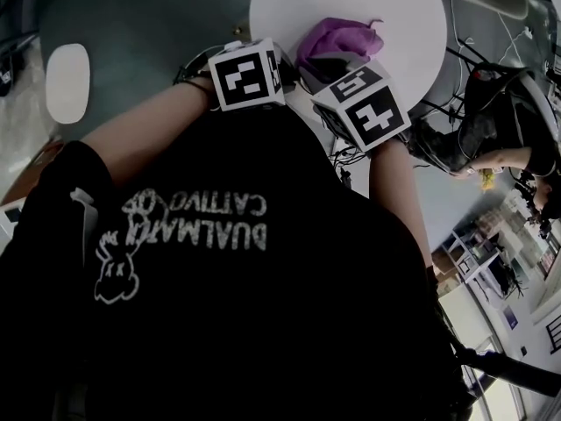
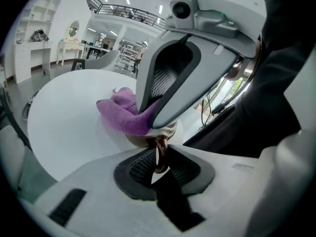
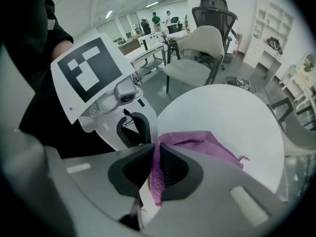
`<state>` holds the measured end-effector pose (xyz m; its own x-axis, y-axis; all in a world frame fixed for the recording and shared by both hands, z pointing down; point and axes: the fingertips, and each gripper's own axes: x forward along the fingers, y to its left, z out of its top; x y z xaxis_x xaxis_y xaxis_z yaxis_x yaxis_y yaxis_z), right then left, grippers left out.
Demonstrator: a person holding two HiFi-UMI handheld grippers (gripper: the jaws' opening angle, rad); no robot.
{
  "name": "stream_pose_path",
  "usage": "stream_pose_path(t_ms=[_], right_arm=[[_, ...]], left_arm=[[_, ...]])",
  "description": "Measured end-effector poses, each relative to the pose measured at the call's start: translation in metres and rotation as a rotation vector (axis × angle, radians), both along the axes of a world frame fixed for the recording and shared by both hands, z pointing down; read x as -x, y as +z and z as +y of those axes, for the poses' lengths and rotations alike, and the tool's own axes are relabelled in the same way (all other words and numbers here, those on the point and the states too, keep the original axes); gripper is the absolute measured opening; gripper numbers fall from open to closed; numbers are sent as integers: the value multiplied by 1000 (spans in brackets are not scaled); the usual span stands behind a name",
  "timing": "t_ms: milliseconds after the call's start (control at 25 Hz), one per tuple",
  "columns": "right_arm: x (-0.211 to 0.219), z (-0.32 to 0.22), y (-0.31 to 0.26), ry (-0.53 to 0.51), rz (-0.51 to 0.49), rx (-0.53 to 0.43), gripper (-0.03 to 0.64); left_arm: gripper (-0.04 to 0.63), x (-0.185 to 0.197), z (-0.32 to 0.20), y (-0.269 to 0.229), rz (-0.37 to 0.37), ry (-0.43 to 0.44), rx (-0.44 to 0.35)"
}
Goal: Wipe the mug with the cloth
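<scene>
A purple cloth (image 1: 337,40) lies bunched on the round white table (image 1: 399,16), just beyond my two marker cubes. In the left gripper view my left gripper (image 2: 159,157) is shut on the brown handle (image 2: 161,152) of a mug (image 2: 139,140). The cloth (image 2: 123,113) covers most of the mug's body. My right gripper (image 3: 157,171) is shut on a fold of the cloth (image 3: 207,144) and hangs right over the mug, pointing steeply down. Its grey finger (image 2: 170,83) fills the middle of the left gripper view. The mug itself is hidden in the head view.
The mug and cloth sit near the table's close edge (image 2: 69,147). Beyond the table stand a beige chair (image 3: 195,65) and a black office chair (image 3: 213,13). A small white oval surface (image 1: 67,82) lies on the floor at left. Cables (image 1: 351,158) and another person's arm (image 1: 500,160) are at right.
</scene>
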<state>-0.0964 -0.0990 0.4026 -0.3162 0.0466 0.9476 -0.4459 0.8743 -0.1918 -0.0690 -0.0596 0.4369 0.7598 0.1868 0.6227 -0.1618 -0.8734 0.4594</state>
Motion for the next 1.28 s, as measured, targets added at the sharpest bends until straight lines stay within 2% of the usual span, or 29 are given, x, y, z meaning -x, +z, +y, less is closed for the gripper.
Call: stream_pose_path(t_ms=[440, 800, 1040, 1280], right_arm=[[-3, 6, 0, 47, 19, -12, 34], [-7, 1, 1, -10, 112, 182, 34], [-5, -6, 8, -77, 181, 220, 34], [1, -6, 13, -103, 206, 308, 34]], left_arm=[[72, -1, -3, -1, -23, 3, -19], [72, -13, -7, -8, 12, 3, -28], [72, -11, -6, -7, 25, 19, -35], [72, -8, -3, -5, 30, 12, -37]])
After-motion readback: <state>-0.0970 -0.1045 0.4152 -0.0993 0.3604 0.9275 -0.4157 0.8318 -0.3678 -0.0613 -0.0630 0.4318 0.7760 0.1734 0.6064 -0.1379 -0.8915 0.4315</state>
